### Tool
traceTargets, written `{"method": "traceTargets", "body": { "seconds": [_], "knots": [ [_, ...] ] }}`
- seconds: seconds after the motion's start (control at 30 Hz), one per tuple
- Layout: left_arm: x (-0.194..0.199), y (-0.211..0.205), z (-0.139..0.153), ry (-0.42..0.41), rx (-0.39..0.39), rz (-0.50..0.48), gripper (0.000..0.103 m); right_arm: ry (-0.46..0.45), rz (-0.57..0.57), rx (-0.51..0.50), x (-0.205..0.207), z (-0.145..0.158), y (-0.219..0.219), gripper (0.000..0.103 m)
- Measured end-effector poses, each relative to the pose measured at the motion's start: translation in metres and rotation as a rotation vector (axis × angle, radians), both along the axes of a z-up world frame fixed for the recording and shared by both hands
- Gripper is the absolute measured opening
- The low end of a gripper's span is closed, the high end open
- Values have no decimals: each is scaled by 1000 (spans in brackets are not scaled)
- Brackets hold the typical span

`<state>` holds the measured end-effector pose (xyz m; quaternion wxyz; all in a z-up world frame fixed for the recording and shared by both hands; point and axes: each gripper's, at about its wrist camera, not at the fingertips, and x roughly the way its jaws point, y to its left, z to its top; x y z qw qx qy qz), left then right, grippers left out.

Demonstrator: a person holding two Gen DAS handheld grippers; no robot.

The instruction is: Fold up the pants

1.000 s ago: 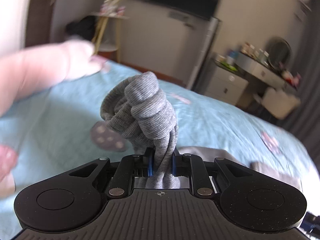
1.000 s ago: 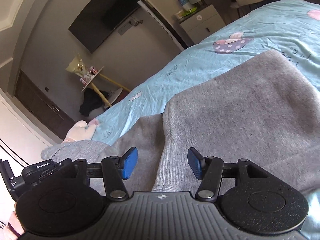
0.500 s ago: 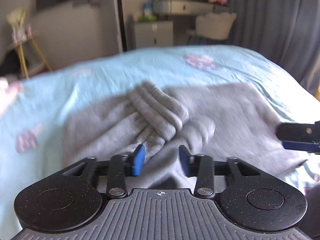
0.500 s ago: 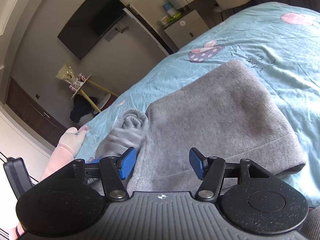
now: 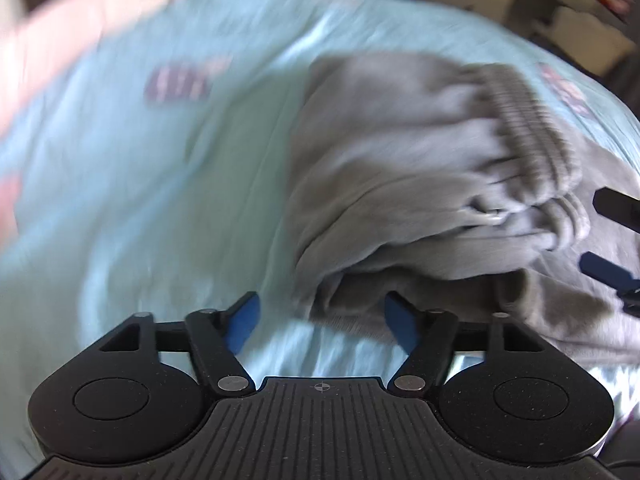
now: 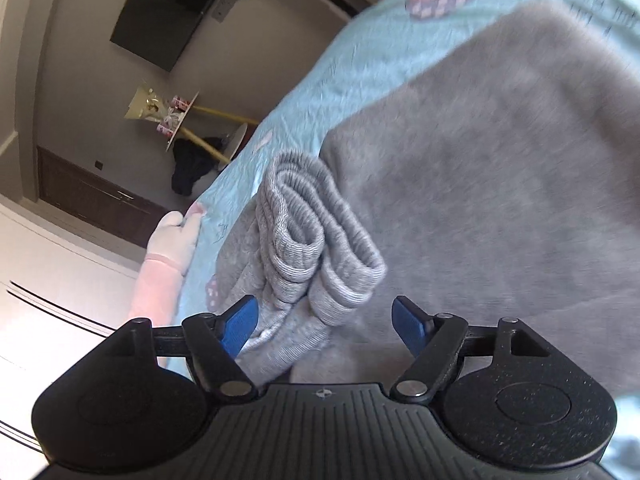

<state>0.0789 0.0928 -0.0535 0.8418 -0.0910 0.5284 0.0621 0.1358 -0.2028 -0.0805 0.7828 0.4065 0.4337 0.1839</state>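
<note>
Grey sweatpants lie on a light blue bedsheet, blurred in the left wrist view. Their ribbed cuffs rest in a bunch on the folded grey body. My left gripper points down at the near edge of the pants, jaws opening, pads apart over sheet and cloth edge with nothing pressed. My right gripper hovers just behind the cuffs, jaws opening; cuff cloth lies between the blue pads, which do not press it. The right gripper's fingertips show at the right edge of the left wrist view.
A pink plush toy lies at the bed's left edge, also a pink blur in the left wrist view. Beyond the bed are a wall TV, a small round side table and a dark cabinet.
My left gripper let go of the bunched cuffs, opened and tipped down towards the bed. The cuffs now lie on the pants. My right gripper opened wider and moved closer to the cuffs.
</note>
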Motion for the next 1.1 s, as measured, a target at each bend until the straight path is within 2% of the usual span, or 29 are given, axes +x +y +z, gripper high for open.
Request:
{"method": "traceTargets", "body": {
  "seconds": [0.07,0.17,0.2,0.23,0.3,0.37,0.4,0.5,0.57,0.6,0.63,0.73,0.9,1.1],
  "knots": [
    [1,9,-7,25,-54,23,68,21,-2,-3,12,-4,11,74],
    [2,14,-12,32,-35,48,64,33,-13,-59,27,-5,25,76],
    [2,15,-12,24,-24,58,61,31,-25,-66,28,-3,29,72],
    [6,13,-14,15,-16,62,60,11,-27,-72,27,-1,31,61],
    [5,18,-15,8,-28,73,52,-48,-14,-112,25,7,36,53],
    [7,20,-17,11,-56,96,51,-60,3,-130,26,8,38,53],
    [8,20,-18,13,-63,105,51,-48,4,-111,30,6,36,56],
    [13,15,-19,19,-42,97,52,0,-16,-51,42,3,35,65],
    [13,16,-19,14,-37,97,54,12,-27,-57,47,3,39,65],
    [13,19,-18,13,-45,104,54,20,-30,-69,48,4,41,61],
    [12,21,-19,12,-61,114,55,17,-25,-95,49,6,44,51],
    [10,26,-18,1,-96,137,54,-65,-4,-174,39,24,52,41],
    [10,25,-14,1,-92,136,55,-206,-50,-160,10,70,44,38],
    [7,23,-8,4,-91,132,64,-316,-103,-203,-22,105,22,38]
  ]
}}
